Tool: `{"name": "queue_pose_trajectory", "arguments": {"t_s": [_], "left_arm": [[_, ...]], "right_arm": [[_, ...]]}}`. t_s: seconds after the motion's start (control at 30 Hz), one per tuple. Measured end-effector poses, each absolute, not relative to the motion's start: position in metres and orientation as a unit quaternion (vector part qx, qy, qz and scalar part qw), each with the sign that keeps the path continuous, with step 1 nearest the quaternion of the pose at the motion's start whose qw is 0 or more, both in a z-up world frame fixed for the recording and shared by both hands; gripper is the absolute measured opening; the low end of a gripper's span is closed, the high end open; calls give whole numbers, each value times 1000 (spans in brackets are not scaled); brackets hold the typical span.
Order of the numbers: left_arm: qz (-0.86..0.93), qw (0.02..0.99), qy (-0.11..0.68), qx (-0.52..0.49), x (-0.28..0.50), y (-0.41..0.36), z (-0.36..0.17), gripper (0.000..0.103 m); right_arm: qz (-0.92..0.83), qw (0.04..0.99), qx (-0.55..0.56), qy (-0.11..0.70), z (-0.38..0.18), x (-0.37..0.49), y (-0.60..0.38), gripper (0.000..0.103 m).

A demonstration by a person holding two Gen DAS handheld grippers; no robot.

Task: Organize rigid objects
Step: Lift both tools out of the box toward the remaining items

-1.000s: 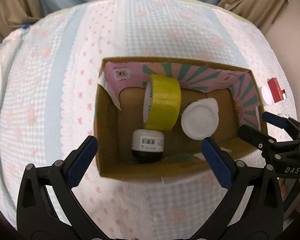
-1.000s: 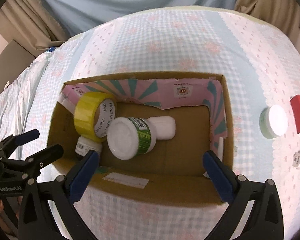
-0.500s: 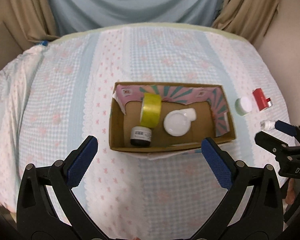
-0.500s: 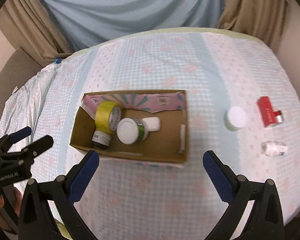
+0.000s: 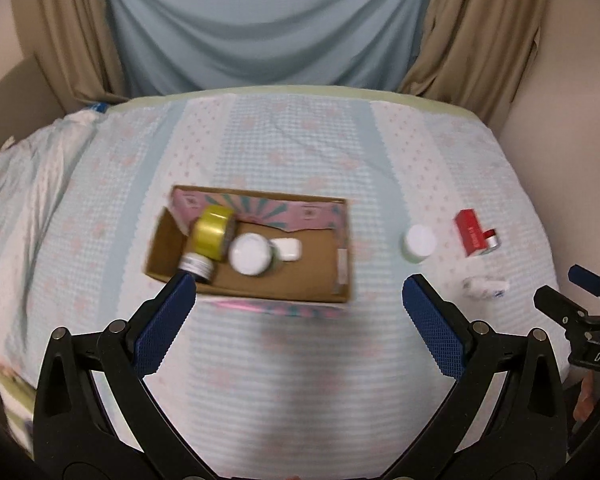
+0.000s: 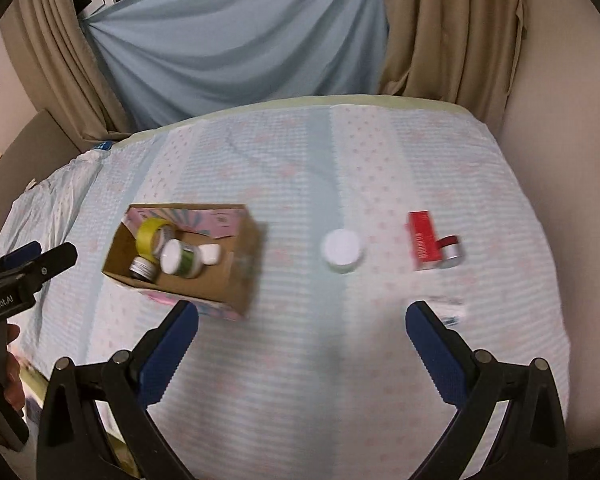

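So we're sitting between picks here, I think. Both tongs are hanging high above the table with nothing in them: the left gripper [image 5: 299, 292] is spread wide, and the right gripper [image 6: 302, 322] is gaping just the same.

The cardboard box [image 5: 342, 276] on the left side is already holding a yellow tape roll [image 5: 210, 232], a green-labelled jar with a white lid [image 5: 250, 254], a small dark jar [image 5: 196, 266] and a white rounded case [image 5: 288, 249].

Still out on the checked cloth [image 6: 300, 168], well right of the box: a white-capped tub [image 6: 342, 250], a red carton [image 6: 422, 240] with a little silver-and-red tin [image 6: 450, 250] touching it, and nearer, a small white bottle [image 5: 484, 286] lying on its side (pretty blurry).

My guess is the next move is calling for the right one dropping onto the tub, since it's the closest to the box. Smooth hard plastic, round, so the pads are needing to squeeze across the middle or it's popping out. The carton's flat sides look way easier.
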State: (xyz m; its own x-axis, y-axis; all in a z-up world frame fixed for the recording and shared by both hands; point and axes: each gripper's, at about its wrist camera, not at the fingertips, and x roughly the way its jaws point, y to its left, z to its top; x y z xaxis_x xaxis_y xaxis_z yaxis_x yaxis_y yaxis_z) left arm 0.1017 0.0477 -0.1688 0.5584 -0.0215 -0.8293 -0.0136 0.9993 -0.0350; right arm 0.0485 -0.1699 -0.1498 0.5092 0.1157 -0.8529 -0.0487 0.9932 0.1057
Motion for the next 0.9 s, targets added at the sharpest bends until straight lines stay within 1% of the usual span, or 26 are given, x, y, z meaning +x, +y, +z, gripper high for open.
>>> {"name": "queue_pose_trajectory", "arguments": {"t_s": [0.27, 0.4, 0.5, 0.67, 0.83, 0.9], "left_arm": [[-8, 867, 497, -24, 108, -67, -189, 103], [-17, 863, 504, -4, 125, -106, -203, 103], [-30, 855, 518, 5, 145, -130, -224, 103], [-41, 840, 542, 11, 183, -156, -270, 103], [-44, 820, 570, 24, 220, -174, -336, 103], [-45, 813, 579, 32, 232, -179, -360, 103]], "right_arm": [[79, 866, -24, 493, -149, 62, -277, 103], [92, 863, -46, 495, -155, 82, -317, 103], [108, 858, -57, 499, -168, 101, -342, 103], [131, 843, -59, 518, -204, 133, -370, 103], [141, 831, -45, 536, -253, 160, -392, 103], [153, 826, -55, 540, -274, 170, -396, 103]]}}
